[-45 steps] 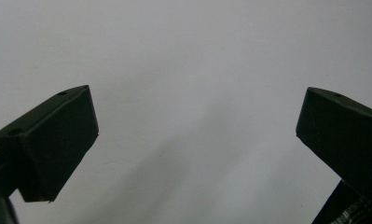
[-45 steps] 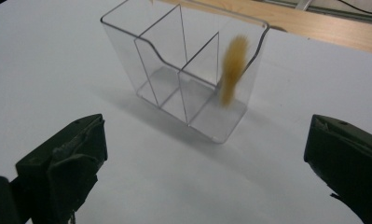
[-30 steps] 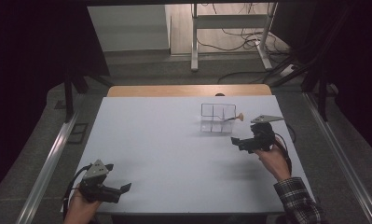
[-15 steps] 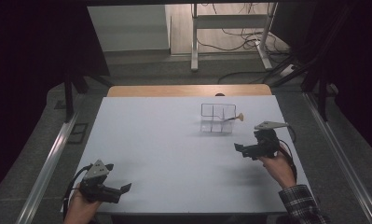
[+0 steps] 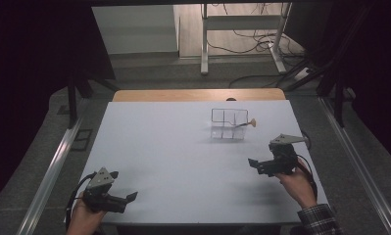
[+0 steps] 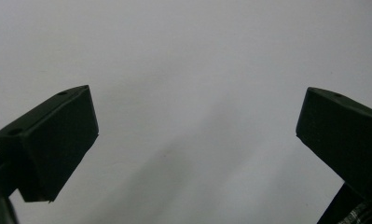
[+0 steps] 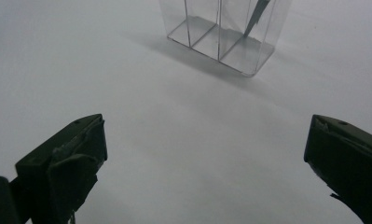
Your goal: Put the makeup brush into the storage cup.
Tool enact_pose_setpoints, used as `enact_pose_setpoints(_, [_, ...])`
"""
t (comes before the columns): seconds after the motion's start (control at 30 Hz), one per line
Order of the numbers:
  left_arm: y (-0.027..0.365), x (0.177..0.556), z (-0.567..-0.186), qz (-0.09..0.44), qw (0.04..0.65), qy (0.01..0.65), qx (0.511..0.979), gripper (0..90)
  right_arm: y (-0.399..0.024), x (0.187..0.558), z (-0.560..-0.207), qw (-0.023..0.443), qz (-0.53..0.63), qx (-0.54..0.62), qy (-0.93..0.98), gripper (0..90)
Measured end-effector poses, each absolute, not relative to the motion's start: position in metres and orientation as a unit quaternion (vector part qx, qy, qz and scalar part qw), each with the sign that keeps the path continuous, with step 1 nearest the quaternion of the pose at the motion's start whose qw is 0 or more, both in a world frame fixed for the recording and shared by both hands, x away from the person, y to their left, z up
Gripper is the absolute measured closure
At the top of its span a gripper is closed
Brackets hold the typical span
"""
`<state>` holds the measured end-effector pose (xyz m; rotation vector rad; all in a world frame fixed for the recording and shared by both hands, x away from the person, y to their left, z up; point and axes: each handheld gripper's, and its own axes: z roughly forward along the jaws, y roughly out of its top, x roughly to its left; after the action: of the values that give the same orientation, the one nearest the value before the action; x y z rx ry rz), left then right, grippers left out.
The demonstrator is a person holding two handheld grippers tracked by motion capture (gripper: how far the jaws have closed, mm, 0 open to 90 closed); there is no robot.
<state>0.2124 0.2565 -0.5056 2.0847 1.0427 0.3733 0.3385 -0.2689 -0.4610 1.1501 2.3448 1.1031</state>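
A clear divided organizer [image 5: 228, 125] stands on the white table [image 5: 173, 147], right of centre toward the back. A thin tool with a tan end [image 5: 252, 122] leans out of its right side. My right gripper [image 5: 255, 166] is open and empty, well in front of the organizer near the table's right edge. In the right gripper view its jaws stand wide apart [image 7: 207, 135], with the organizer [image 7: 207, 32] and the dark tool shaft [image 7: 257, 13] ahead. My left gripper [image 5: 125, 185] rests open at the near left corner; in the left gripper view, bare table lies between its jaws [image 6: 197, 112].
A wooden strip [image 5: 198, 95] borders the table's far edge. Metal rails [image 5: 56, 161] run along both sides. Beyond the table is a floor with cables and a desk frame [image 5: 242, 29]. The surroundings are dark.
My right gripper has drawn back from the organizer toward the near right side of the table, still open. The left gripper has stayed in place.
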Motion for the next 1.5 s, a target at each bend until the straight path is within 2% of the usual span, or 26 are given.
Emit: enact_pose_setpoints(1.5, [0.260, 0.212, -0.506, 0.146, 0.379, 0.414, 0.814, 0.0, -0.291, 0.278, -0.462, 0.174, 0.374, 0.391, 0.822, 0.0])
